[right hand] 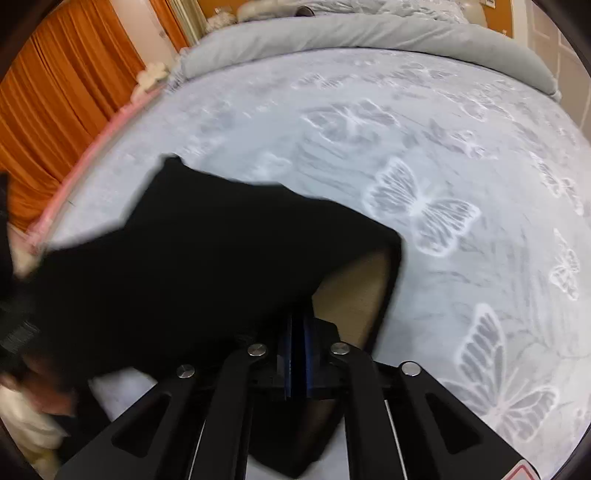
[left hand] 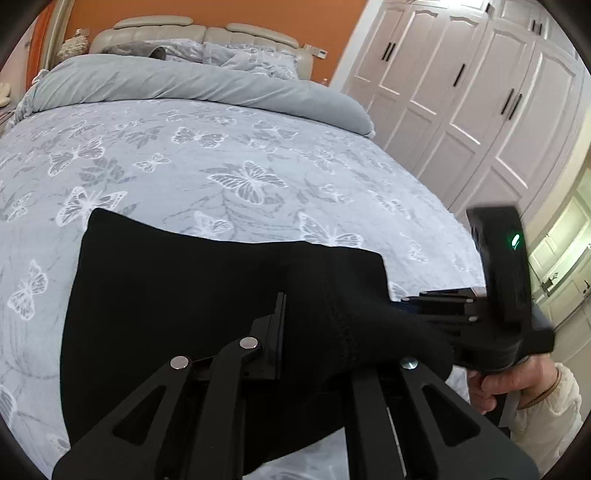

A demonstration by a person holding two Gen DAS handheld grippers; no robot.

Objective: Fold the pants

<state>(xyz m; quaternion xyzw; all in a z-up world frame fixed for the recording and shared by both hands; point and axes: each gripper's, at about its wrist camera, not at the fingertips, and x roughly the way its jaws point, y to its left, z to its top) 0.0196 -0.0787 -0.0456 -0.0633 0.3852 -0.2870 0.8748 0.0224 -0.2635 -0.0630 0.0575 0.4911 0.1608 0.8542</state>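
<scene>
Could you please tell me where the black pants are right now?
The black pants are held over the near end of the butterfly-print bed, gripped by the left gripper and right gripper.

Home bedroom, butterfly-print bed point(left hand: 221, 155), grey duvet point(left hand: 177, 79), white wardrobe doors point(left hand: 461, 92), orange curtains point(right hand: 55, 96)

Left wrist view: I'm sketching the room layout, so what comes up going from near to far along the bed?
Left gripper → black pants → butterfly sheet → rolled grey duvet → pillows → beige headboard → orange wall.
</scene>
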